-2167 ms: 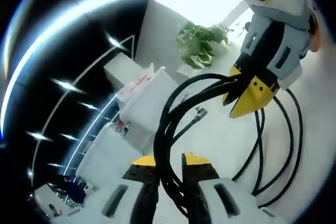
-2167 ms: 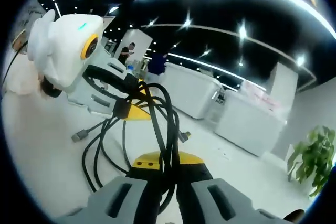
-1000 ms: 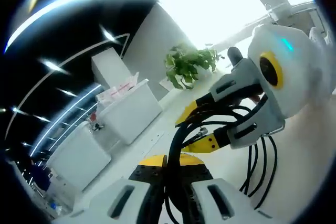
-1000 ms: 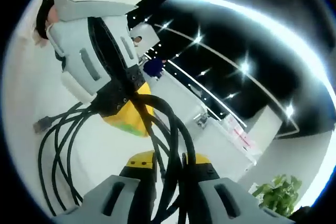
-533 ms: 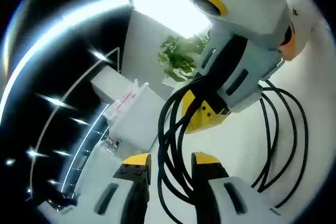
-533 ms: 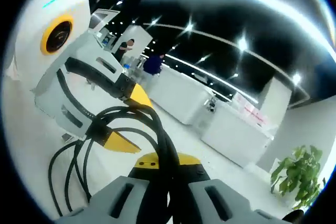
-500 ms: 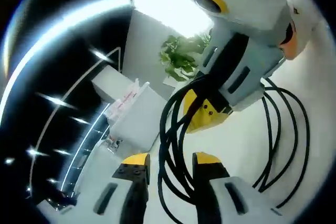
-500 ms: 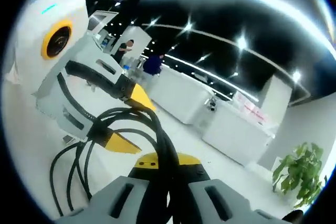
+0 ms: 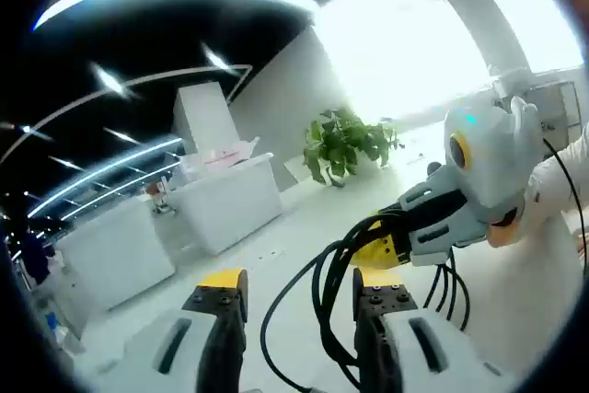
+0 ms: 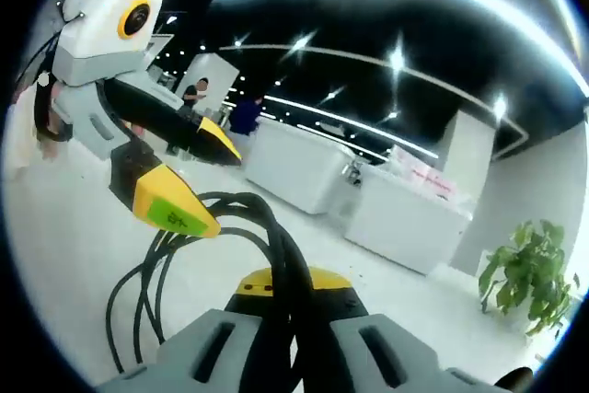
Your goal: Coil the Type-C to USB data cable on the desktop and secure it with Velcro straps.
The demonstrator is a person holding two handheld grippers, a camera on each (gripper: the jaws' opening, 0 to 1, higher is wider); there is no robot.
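Black strands of the data cable (image 10: 293, 292) run up between the yellow-tipped jaws of the right gripper (image 10: 293, 284) in the right gripper view; the jaws are closed tight on the bundle, with no gap on either side of it. From there the cable arches up and over to the left and drops in several loose loops (image 10: 138, 306) toward the white desktop (image 10: 64, 255). Whether the lowest loops touch the surface is hard to tell through the fisheye. Just beyond the arch, the left gripper (image 10: 195, 179) comes in from the upper left, its two yellow tips spread wide apart, one above the cable and one just beside it, gripping nothing.

Seen from the left gripper view, the left gripper (image 9: 299, 287) has its own jaws standing well apart, and a loop of the cable (image 9: 327, 306) hangs in the gap between them, close to the right-hand jaw but not pinched. Past it, the right gripper (image 9: 382, 248) reaches in from the right, clamped on the bundle, with more strands trailing down under it over the desktop (image 9: 515, 292).

Farther off stand white counters (image 9: 225, 204), a potted green plant (image 9: 342, 143) and, in the right gripper view, two people (image 10: 241, 115) far away behind a counter.
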